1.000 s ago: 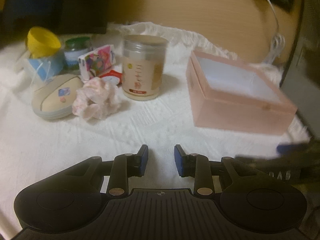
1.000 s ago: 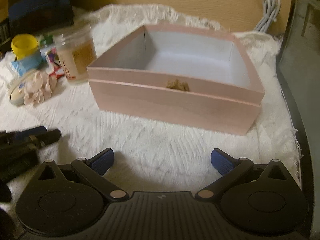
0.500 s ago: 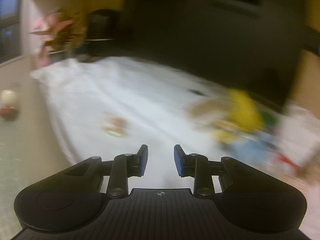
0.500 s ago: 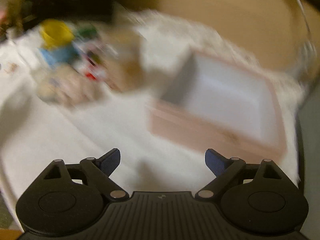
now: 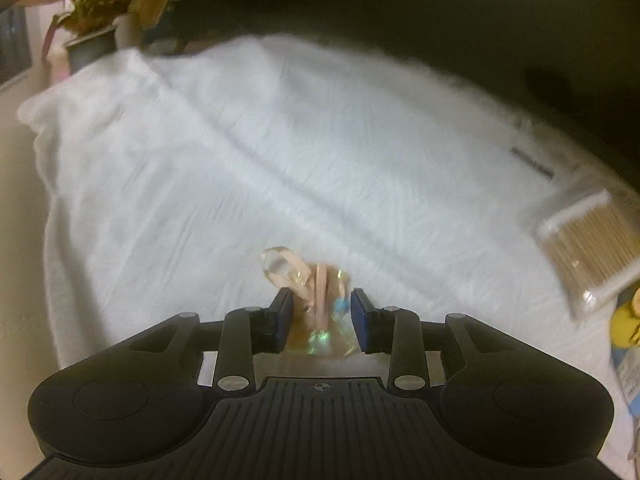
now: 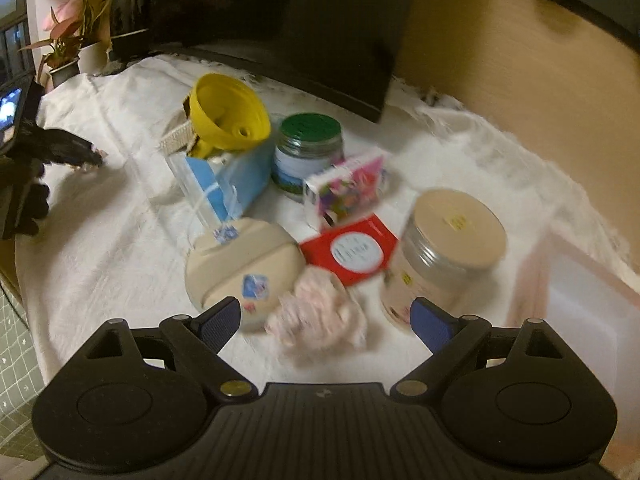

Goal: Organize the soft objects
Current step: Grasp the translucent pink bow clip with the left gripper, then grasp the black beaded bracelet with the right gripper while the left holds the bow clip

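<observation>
In the left wrist view, a small beige hair accessory in shiny clear wrap [image 5: 316, 312] lies on the white cloth [image 5: 280, 152] between the blue pads of my left gripper [image 5: 320, 316]. Its jaws are opening, and the pads stand beside the wrap without a clear press on it. In the right wrist view, my right gripper [image 6: 326, 316] is wide open just above a fluffy pink scrunchie [image 6: 320, 316], which is blurred and lies between the fingertips. The pink box [image 6: 580, 300] shows at the right edge. Far left, the left gripper [image 6: 68, 152] is low over the cloth.
Behind the scrunchie crowd a beige round case [image 6: 244, 260], a red packet [image 6: 352, 250], a beige-lidded jar [image 6: 444, 248], a tissue pack [image 6: 344, 188], a green-lidded jar [image 6: 308, 148], a blue pack [image 6: 224, 180] and a yellow funnel [image 6: 224, 112]. A dark monitor [image 6: 300, 20] stands behind. A swab box [image 5: 588, 248] lies right.
The left gripper swung left, away from the jars and the pink box, to the wrapped accessory now between its fingers. The right gripper swung left from the pink box to over the scrunchie.
</observation>
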`<state>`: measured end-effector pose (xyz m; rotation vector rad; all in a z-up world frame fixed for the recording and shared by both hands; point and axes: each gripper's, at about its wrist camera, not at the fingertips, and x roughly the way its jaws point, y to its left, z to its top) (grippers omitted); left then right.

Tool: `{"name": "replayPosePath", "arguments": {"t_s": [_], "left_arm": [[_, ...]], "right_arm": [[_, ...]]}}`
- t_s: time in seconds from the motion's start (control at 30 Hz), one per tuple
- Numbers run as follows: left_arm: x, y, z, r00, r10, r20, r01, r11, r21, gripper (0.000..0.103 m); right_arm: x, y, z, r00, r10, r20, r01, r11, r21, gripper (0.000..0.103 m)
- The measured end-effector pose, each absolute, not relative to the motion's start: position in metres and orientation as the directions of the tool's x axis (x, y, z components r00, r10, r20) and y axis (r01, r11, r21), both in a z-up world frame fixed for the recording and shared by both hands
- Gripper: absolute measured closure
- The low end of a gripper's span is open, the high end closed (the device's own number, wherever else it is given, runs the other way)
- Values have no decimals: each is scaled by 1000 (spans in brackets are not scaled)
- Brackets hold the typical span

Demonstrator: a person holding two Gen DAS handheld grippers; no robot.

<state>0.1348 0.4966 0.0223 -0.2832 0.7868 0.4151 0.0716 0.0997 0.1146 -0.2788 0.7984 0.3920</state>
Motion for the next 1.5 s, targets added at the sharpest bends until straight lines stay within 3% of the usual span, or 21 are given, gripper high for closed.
{"name": "replayPosePath", "arguments": {"t_s": [0.13, 0.2, 0.23, 0.33, 0.43, 0.47, 0.5, 0.57, 0.7, 1.03, 1.1, 1.27, 1.5], "left_arm": [[139, 494, 22, 617, 234, -751, -435, 897, -78, 68], [142, 490, 24, 583, 276, -765, -454, 891, -25, 82], [140, 486, 24, 577, 287, -765, -461, 887, -15, 82], [130, 485, 30, 622, 218, -752, -431, 897, -96, 83], [117, 480, 44, 654, 161, -739, -399, 904, -156, 83], [110, 478, 51, 671, 143, -727, -385, 906, -177, 83], [102, 476, 60, 692, 126, -711, -372, 906, -200, 83], [86, 473, 75, 725, 100, -681, -349, 906, -239, 83], [59, 472, 98, 763, 102, -638, -333, 909, -253, 83], [3, 495, 107, 753, 152, -640, -419, 861, -288, 83], [-1, 499, 105, 748, 162, -644, -437, 850, -294, 83], [12, 498, 117, 762, 174, -623, -430, 856, -287, 83], [75, 466, 169, 836, 146, -529, -308, 923, -232, 83]], "right_arm": [[88, 111, 126, 651, 266, -711, -455, 886, -84, 11], [99, 120, 141, 660, 301, -689, -469, 881, -64, 14], [109, 127, 150, 658, 326, -678, -482, 875, -46, 14], [144, 158, 182, 621, 410, -667, -523, 852, 37, 17], [196, 201, 203, 488, 522, -700, -567, 799, 201, 41], [216, 218, 205, 433, 551, -714, -573, 779, 254, 57], [235, 237, 206, 394, 561, -728, -578, 767, 279, 63], [269, 277, 202, 361, 543, -758, -583, 766, 270, 66], [323, 348, 167, 327, 439, -837, -555, 806, 206, 86], [380, 406, 98, 316, 257, -913, -533, 844, 54, 87], [380, 404, 101, 300, 260, -918, -533, 844, 64, 101], [355, 380, 144, 303, 375, -876, -571, 808, 148, 103], [266, 292, 253, 363, 537, -761, -664, 723, 193, 103]]}}
